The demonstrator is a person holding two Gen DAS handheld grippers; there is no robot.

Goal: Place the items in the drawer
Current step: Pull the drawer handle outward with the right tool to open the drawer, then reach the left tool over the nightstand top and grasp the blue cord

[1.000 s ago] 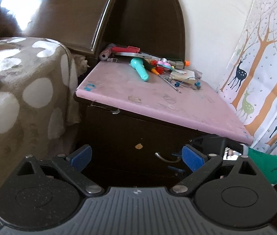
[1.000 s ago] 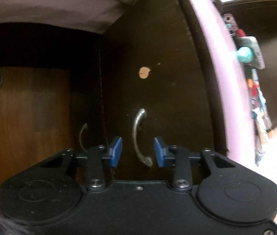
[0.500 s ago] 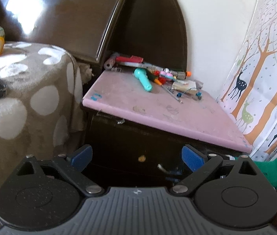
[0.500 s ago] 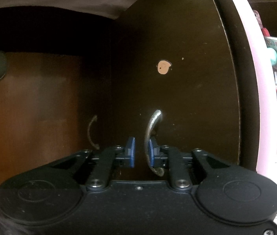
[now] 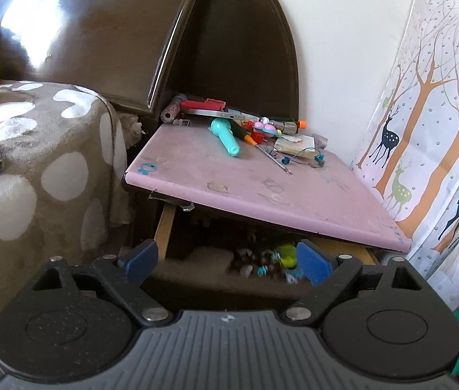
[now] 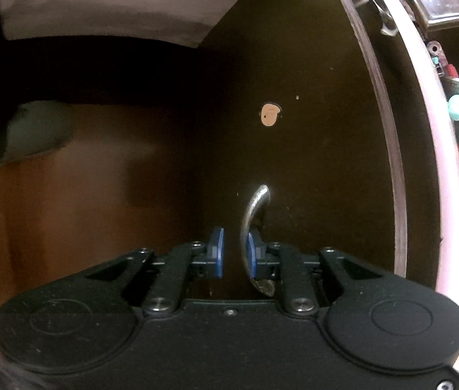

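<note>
Right claw (image 6: 233, 253) around drawer handle (image 6: 251, 227)

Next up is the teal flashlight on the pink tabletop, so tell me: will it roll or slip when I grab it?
The teal flashlight looks round-bodied and lies on its side, so a nudge would probably roll it. Its smooth plastic may slip between the pads. It touches the screwdriver and nearby clutter, which may shift when it is lifted.
</note>
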